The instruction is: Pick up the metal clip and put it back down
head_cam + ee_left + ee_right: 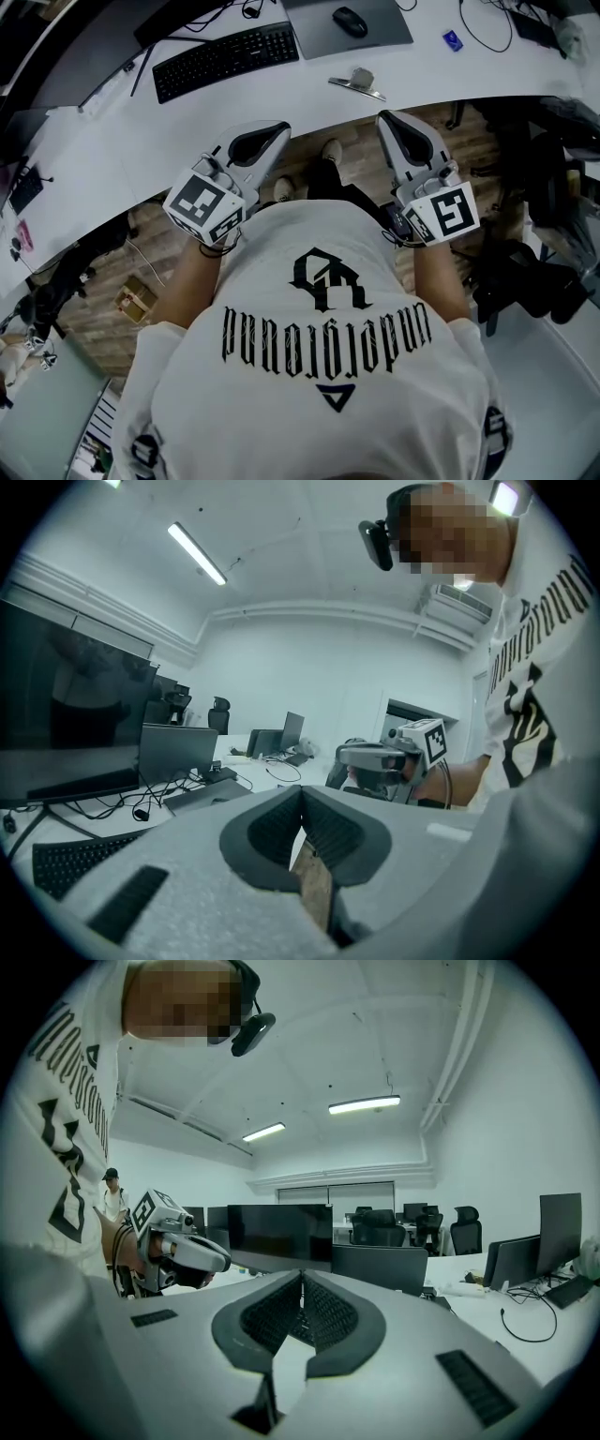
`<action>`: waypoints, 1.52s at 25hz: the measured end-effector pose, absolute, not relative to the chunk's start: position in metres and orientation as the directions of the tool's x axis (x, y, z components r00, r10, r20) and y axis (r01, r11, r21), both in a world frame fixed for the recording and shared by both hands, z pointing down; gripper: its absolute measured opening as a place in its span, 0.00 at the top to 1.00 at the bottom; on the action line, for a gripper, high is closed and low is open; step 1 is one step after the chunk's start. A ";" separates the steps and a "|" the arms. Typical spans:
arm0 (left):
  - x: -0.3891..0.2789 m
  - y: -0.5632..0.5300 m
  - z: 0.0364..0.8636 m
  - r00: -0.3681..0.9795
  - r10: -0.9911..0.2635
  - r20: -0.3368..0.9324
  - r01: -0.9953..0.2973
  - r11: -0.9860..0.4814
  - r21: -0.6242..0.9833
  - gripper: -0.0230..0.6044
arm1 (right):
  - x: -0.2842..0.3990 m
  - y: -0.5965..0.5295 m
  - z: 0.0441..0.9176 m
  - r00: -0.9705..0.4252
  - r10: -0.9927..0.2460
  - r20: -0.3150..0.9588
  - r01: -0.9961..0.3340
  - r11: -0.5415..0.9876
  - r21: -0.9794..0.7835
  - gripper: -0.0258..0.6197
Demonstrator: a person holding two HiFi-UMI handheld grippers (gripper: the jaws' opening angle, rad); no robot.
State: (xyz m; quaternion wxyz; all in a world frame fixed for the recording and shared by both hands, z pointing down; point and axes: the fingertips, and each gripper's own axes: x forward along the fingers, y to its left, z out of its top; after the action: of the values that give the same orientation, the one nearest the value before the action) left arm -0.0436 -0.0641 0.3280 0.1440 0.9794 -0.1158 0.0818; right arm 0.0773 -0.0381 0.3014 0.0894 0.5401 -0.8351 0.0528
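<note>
While I am holding the left gripper [261,142] and right gripper [401,131] at the desk's [94,150] near edge, both are showing jaws closed together on nothing; the metal clip [357,82] is lying by that edge, near the right gripper's tip, untouched.

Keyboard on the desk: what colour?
Black. The keyboard shows best in the head view.

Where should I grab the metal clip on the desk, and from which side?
Probably take the clip by its raised top, not the flat strip against the desk. Come from the near edge with the right gripper, which looks closer; its jaws are shut.
</note>
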 end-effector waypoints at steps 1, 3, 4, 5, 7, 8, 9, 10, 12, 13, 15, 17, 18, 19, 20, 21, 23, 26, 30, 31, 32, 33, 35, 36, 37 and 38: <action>-0.039 -0.067 0.329 0.958 -0.206 0.198 -0.255 -0.930 0.266 0.94 | 0.082 -0.042 0.303 -0.405 -0.890 0.211 -0.910 0.415 0.004 0.93; -0.029 -0.074 0.333 0.956 -0.210 0.206 -0.262 -0.926 0.271 0.94 | 0.093 -0.050 0.307 -0.413 -0.884 0.220 -0.906 0.423 -0.002 0.93; -0.024 -0.077 0.334 0.955 -0.211 0.209 -0.265 -0.925 0.273 0.94 | 0.098 -0.054 0.309 -0.416 -0.881 0.224 -0.905 0.426 -0.003 0.93; -0.018 -0.080 0.337 0.954 -0.213 0.213 -0.267 -0.923 0.275 0.94 | 0.103 -0.058 0.311 -0.420 -0.879 0.227 -0.903 0.430 -0.006 0.93; -0.008 -0.086 0.341 0.951 -0.216 0.221 -0.274 -0.920 0.281 0.94 | 0.113 -0.066 0.316 -0.432 -0.870 0.237 -0.897 0.442 -0.013 0.93; -0.003 -0.088 0.343 0.950 -0.217 0.226 -0.277 -0.918 0.284 0.94 | 0.117 -0.070 0.319 -0.439 -0.865 0.243 -0.893 0.449 -0.018 0.93; 0.002 -0.091 0.345 0.948 -0.218 0.231 -0.280 -0.916 0.287 0.94 | 0.122 -0.073 0.321 -0.447 -0.859 0.249 -0.890 0.456 -0.022 0.93; 0.008 -0.094 0.348 0.947 -0.219 0.235 -0.283 -0.914 0.289 0.94 | 0.126 -0.077 0.324 -0.454 -0.854 0.256 -0.886 0.463 -0.027 0.93; 0.019 -0.100 0.352 0.945 -0.219 0.244 -0.287 -0.912 0.292 0.94 | 0.135 -0.084 0.331 -0.467 -0.843 0.267 -0.879 0.475 -0.037 0.93; 0.025 -0.102 0.355 0.943 -0.219 0.249 -0.289 -0.911 0.293 0.94 | 0.140 -0.088 0.334 -0.473 -0.838 0.272 -0.876 0.480 -0.042 0.93; 0.035 -0.107 0.360 0.941 -0.219 0.259 -0.293 -0.910 0.295 0.94 | 0.149 -0.095 0.341 -0.486 -0.827 0.282 -0.869 0.492 -0.052 0.93; 0.045 -0.112 0.366 0.938 -0.219 0.269 -0.297 -0.907 0.298 0.94 | 0.157 -0.102 0.348 -0.502 -0.814 0.291 -0.859 0.508 -0.061 0.93; 0.050 -0.114 0.369 0.937 -0.219 0.273 -0.300 -0.905 0.301 0.94 | 0.160 -0.105 0.351 -0.511 -0.807 0.296 -0.854 0.516 -0.066 0.93; 0.054 -0.116 0.372 0.935 -0.220 0.277 -0.302 -0.904 0.304 0.94 | 0.164 -0.108 0.355 -0.519 -0.800 0.301 -0.849 0.524 -0.070 0.93; 0.059 -0.118 0.375 0.934 -0.220 0.280 -0.305 -0.902 0.307 0.94 | 0.168 -0.111 0.359 -0.527 -0.793 0.307 -0.844 0.532 -0.075 0.93; 0.064 -0.120 0.377 0.933 -0.221 0.283 -0.306 -0.900 0.309 0.94 | 0.172 -0.114 0.362 -0.534 -0.786 0.312 -0.839 0.538 -0.080 0.93; 0.073 -0.124 0.382 0.931 -0.220 0.291 -0.310 -0.899 0.311 0.94 | 0.180 -0.120 0.370 -0.548 -0.772 0.322 -0.830 0.550 -0.093 0.93; 0.084 -0.130 0.392 0.925 -0.222 0.307 -0.320 -0.894 0.315 0.94 | 0.190 -0.129 0.386 -0.564 -0.749 0.346 -0.818 0.564 -0.114 0.90; 0.094 -0.136 0.407 0.917 -0.221 0.331 -0.331 -0.885 0.326 0.94 | 0.202 -0.138 0.409 -0.575 -0.724 0.381 -0.809 0.571 -0.137 0.84; 0.097 -0.138 0.412 0.916 -0.218 0.338 -0.332 -0.884 0.329 0.94 | 0.205 -0.141 0.416 -0.576 -0.719 0.388 -0.809 0.570 -0.144 0.84; 0.099 -0.139 0.416 0.914 -0.216 0.343 -0.333 -0.883 0.331 0.94 | 0.208 -0.143 0.423 -0.575 -0.715 0.396 -0.809 0.567 -0.151 0.84; 0.101 -0.140 0.421 0.913 -0.213 0.349 -0.333 -0.882 0.333 0.94 | 0.211 -0.145 0.431 -0.574 -0.712 0.405 -0.811 0.563 -0.158 0.84; 0.106 -0.143 0.432 0.910 -0.208 0.358 -0.334 -0.880 0.336 0.94 | 0.217 -0.149 0.449 -0.573 -0.701 0.426 -0.811 0.560 -0.170 0.83; 0.108 -0.144 0.437 0.909 -0.206 0.363 -0.334 -0.880 0.338 0.94 | 0.220 -0.151 0.457 -0.575 -0.692 0.436 -0.809 0.561 -0.176 0.83; 0.110 -0.145 0.442 0.908 -0.203 0.367 -0.334 -0.879 0.340 0.94 | 0.222 -0.153 0.466 -0.579 -0.683 0.445 -0.806 0.564 -0.182 0.83; 0.113 -0.146 0.447 0.907 -0.200 0.371 -0.334 -0.878 0.343 0.94 | 0.224 -0.154 0.474 -0.583 -0.674 0.453 -0.802 0.567 -0.188 0.83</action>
State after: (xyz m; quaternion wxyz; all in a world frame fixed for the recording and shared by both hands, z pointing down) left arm 0.1128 -0.1462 0.4467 0.2036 0.9550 -0.1397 0.1645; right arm 0.2236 -0.1544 0.4737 0.1678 0.4247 -0.8691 0.1900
